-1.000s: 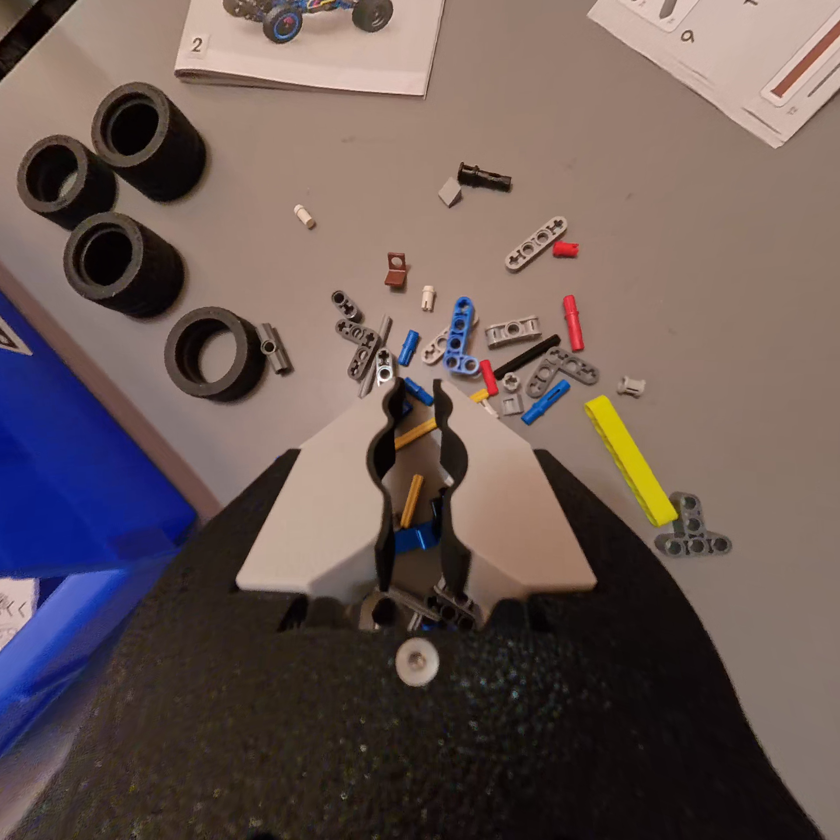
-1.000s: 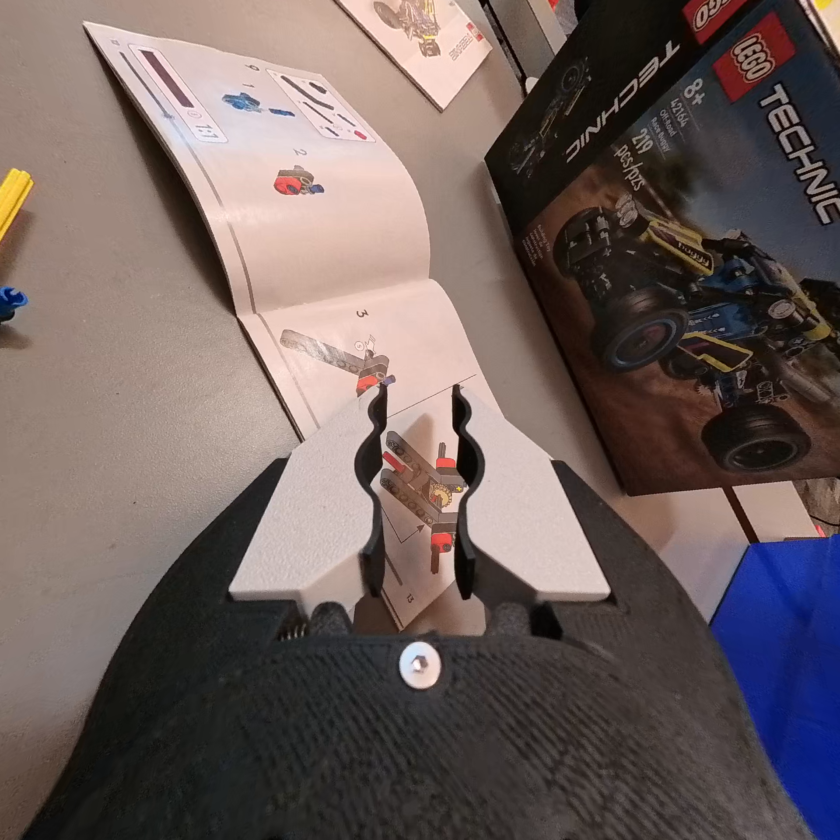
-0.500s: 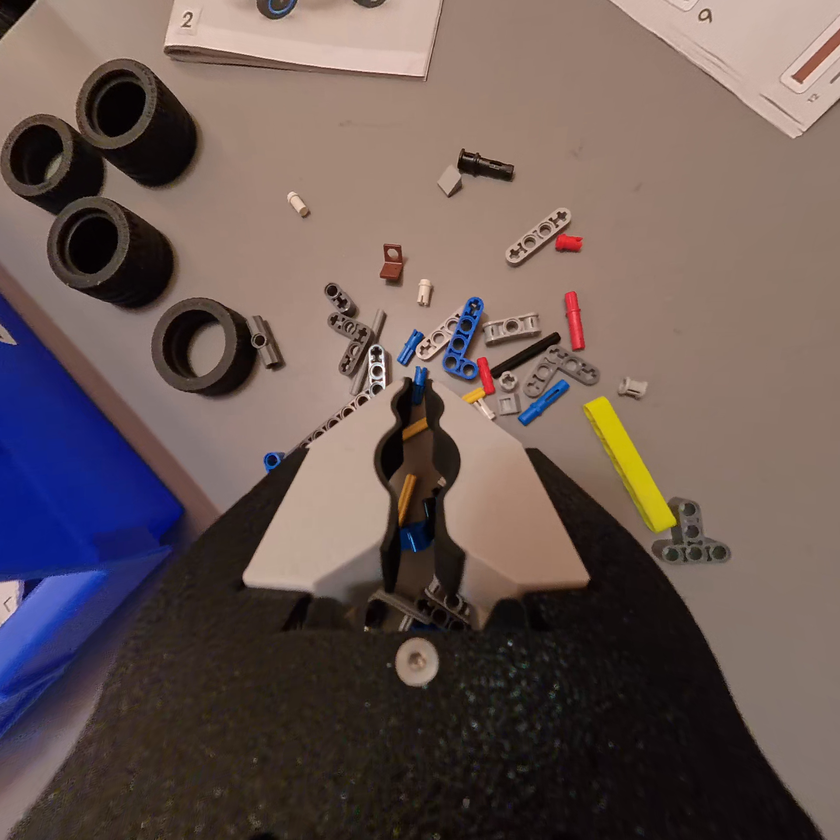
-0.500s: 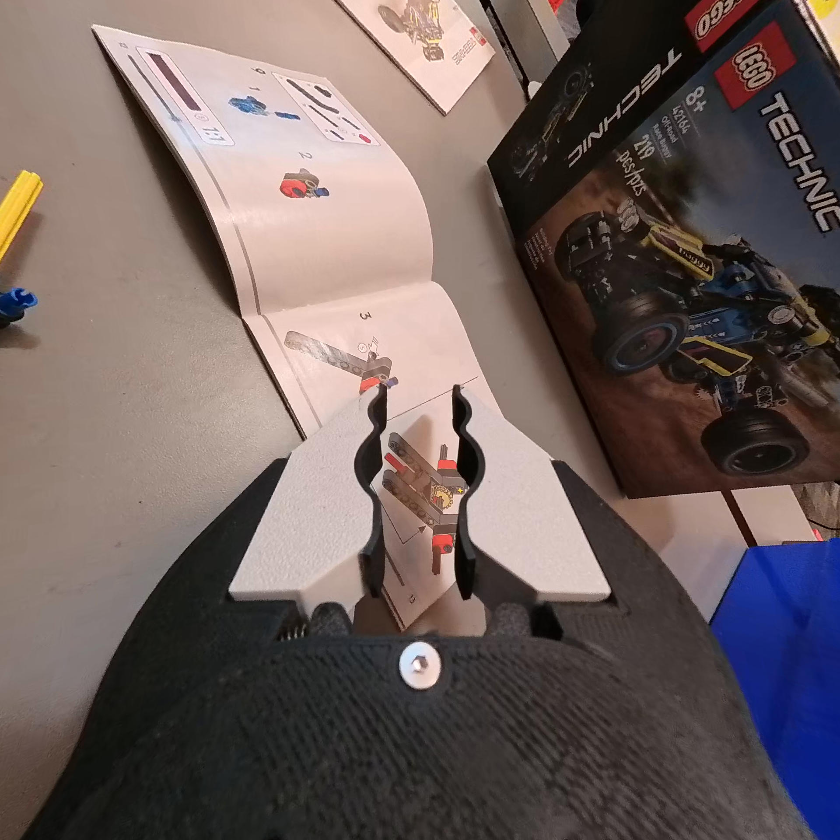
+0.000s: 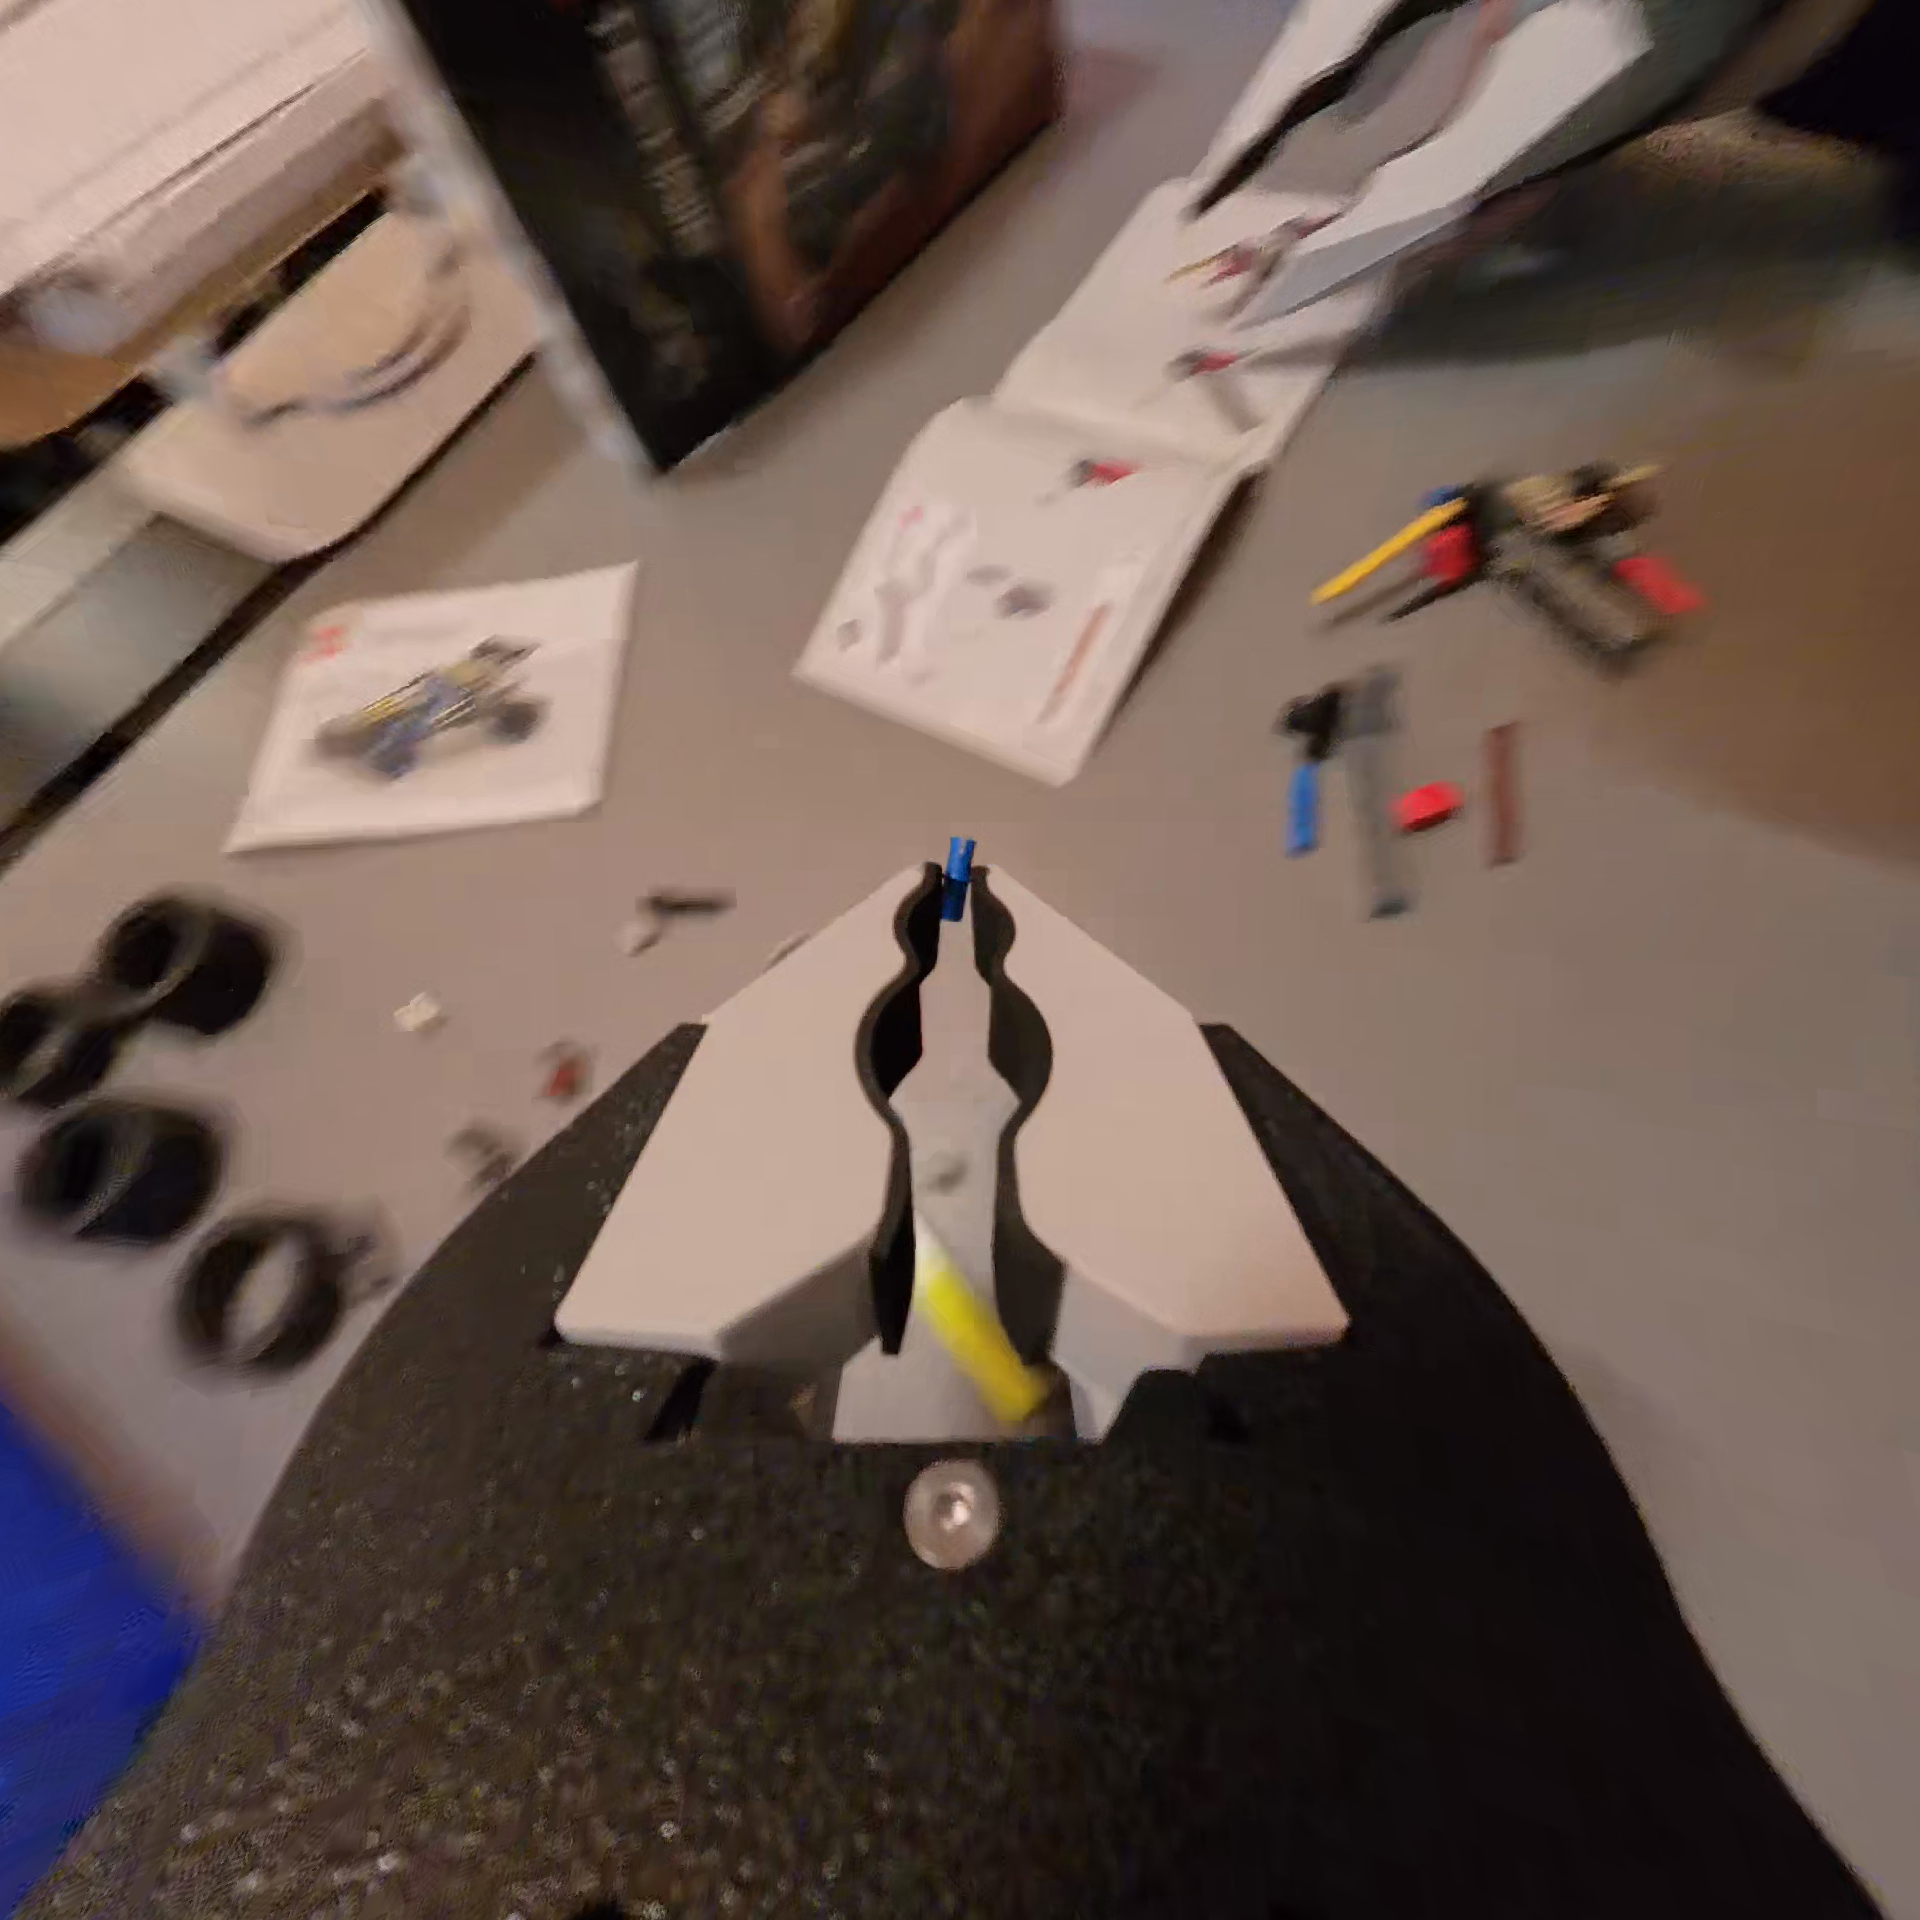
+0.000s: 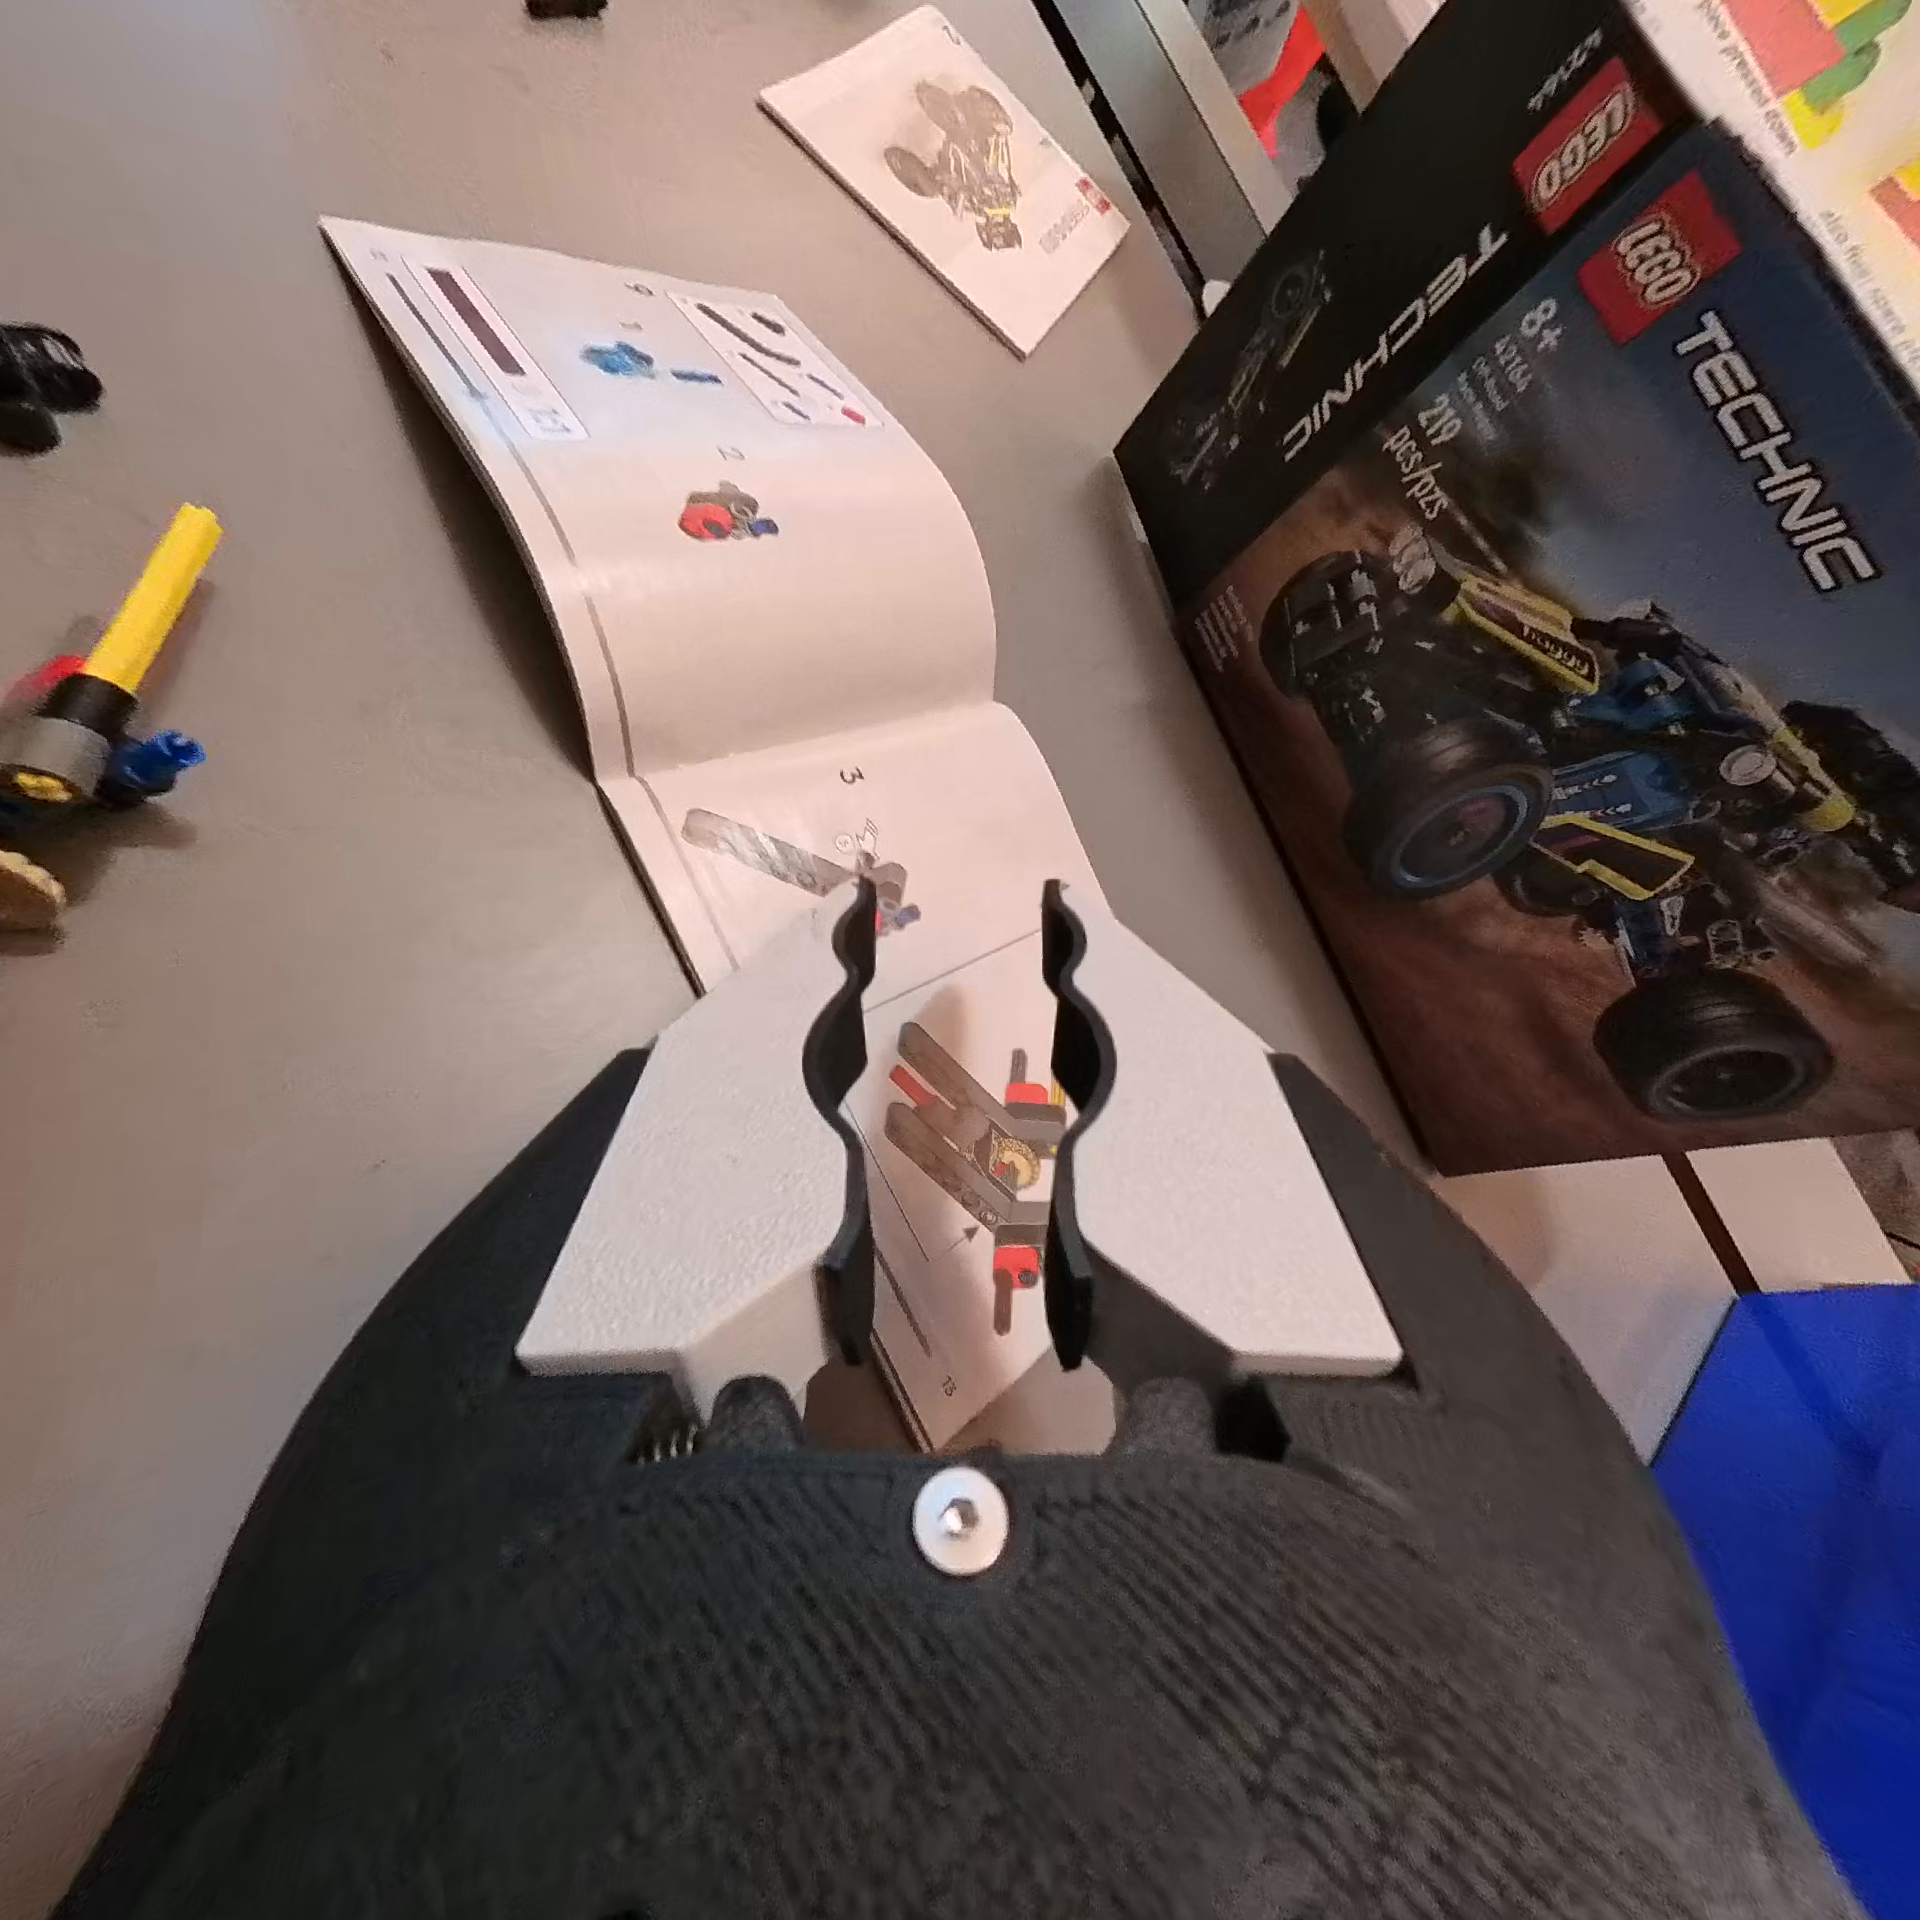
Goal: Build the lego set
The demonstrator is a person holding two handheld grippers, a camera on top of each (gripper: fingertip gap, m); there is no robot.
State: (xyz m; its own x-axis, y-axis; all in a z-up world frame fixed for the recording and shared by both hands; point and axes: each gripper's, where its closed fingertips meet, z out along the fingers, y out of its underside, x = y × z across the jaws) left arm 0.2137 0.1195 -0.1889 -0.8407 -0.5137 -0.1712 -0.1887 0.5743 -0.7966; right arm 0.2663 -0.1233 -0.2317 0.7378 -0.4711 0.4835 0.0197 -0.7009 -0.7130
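Note:
My left gripper (image 5: pixel 957 879) is shut on a small blue pin (image 5: pixel 953 902) held at its fingertips above the grey table; this view is motion-blurred. A yellow beam (image 5: pixel 971 1335) lies on the table under the fingers. A partly built assembly (image 5: pixel 1538 551) with a yellow axle lies far right, and also shows at the left edge of the right wrist view (image 6: pixel 94 707). My right gripper (image 6: pixel 956 904) is open and empty over the open instruction booklet (image 6: pixel 727 582). It also shows in the left wrist view (image 5: pixel 1351 135) at the top right.
The set's box (image 6: pixel 1558 727) stands right of the booklet. A second booklet (image 5: pixel 436 707) lies flat beyond. Black tyres (image 5: pixel 125 1039) sit at the left, loose pieces (image 5: pixel 1361 790) at the right. A blue bin (image 6: pixel 1818 1507) is at the lower right. The gap from one gripper's tips to the other's is roughly 25 centimetres.
My left gripper closed on the blue pin in the parts pile, lifted it and swung up toward the booklets and box. My right gripper shifted a little, bringing the assembly into view.

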